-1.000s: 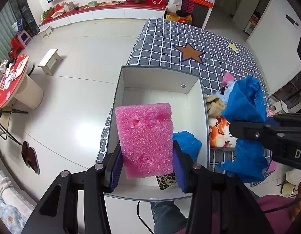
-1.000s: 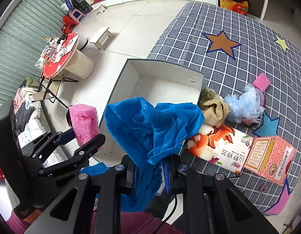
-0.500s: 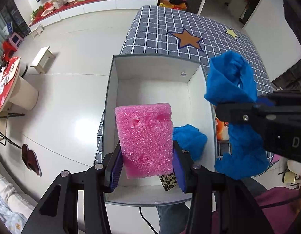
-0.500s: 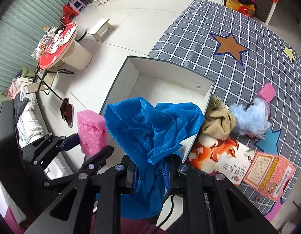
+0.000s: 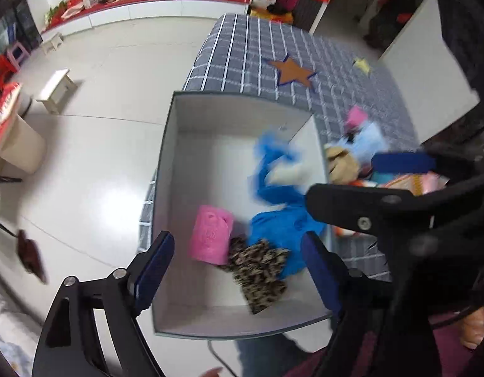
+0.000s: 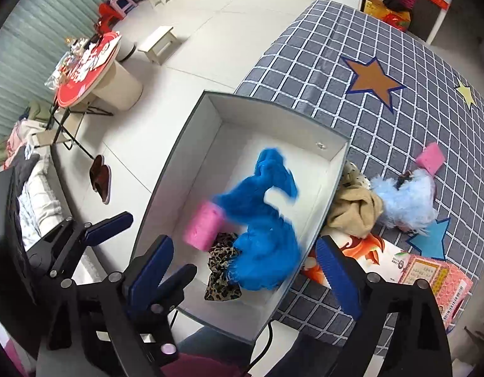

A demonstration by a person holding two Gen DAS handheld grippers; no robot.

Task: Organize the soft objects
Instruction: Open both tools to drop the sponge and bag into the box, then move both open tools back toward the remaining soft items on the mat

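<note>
Both jaws have just been opening: the left gripper [image 5: 239, 270] and right gripper [image 6: 245, 267] gape wide and empty above the white open cardboard box [image 6: 191, 132], where the pink foam sponge block [image 6: 202, 227] and blue mesh cloth [image 6: 264, 220] lie near its near end beside a leopard-print fabric piece [image 6: 221, 270].

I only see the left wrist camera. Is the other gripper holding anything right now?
Observer: No. The right gripper has just been opening its jaws. Nothing is gripped, and the blue cloth is down in the box.
Operator: What's the blurry fluff outside the box?
Observer: A light-blue fluffy thing, resting against a tan cloth.
Operator: Anything next to it?
Observer: A blue star on the checked cover.
</note>
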